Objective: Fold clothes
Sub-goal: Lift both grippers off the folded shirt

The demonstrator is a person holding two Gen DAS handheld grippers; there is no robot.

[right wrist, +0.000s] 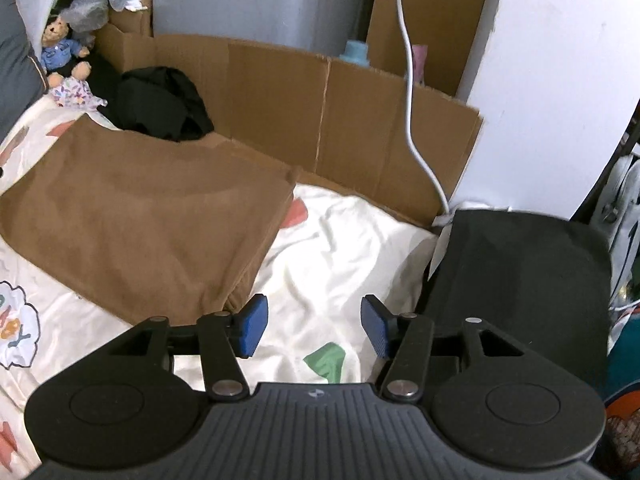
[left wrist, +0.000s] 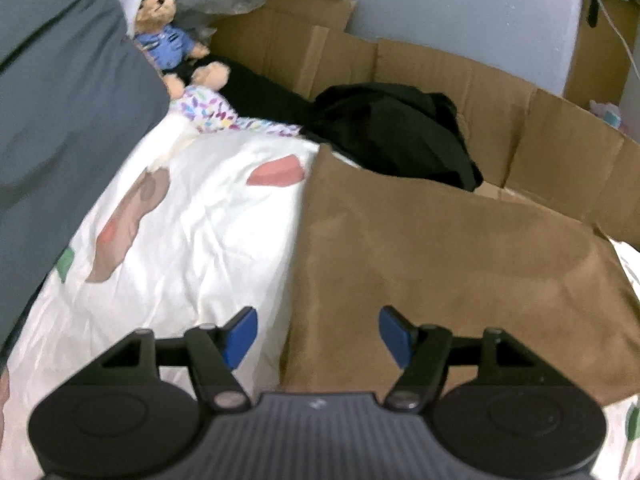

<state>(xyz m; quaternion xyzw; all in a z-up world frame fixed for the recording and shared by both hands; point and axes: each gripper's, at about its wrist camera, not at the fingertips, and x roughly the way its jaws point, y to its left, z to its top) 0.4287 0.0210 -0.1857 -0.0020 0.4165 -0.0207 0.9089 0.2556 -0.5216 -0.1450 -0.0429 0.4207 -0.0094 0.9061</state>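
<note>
Left wrist view, left tongs (left wrist: 318,334) spread over brown garment (left wrist: 440,260); right tongs (right wrist: 314,326) spread, empty

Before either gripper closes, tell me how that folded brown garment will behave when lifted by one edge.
The brown garment looks soft and matte, so it will probably droop and unfold. Its stacked layers may slide apart. The wrinkled bedsheet beneath looks smooth, so a push likely drags it along easily.

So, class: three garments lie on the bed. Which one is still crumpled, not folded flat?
The black garment bunched against the cardboard. The brown one and dark grey one lie flat.
</note>
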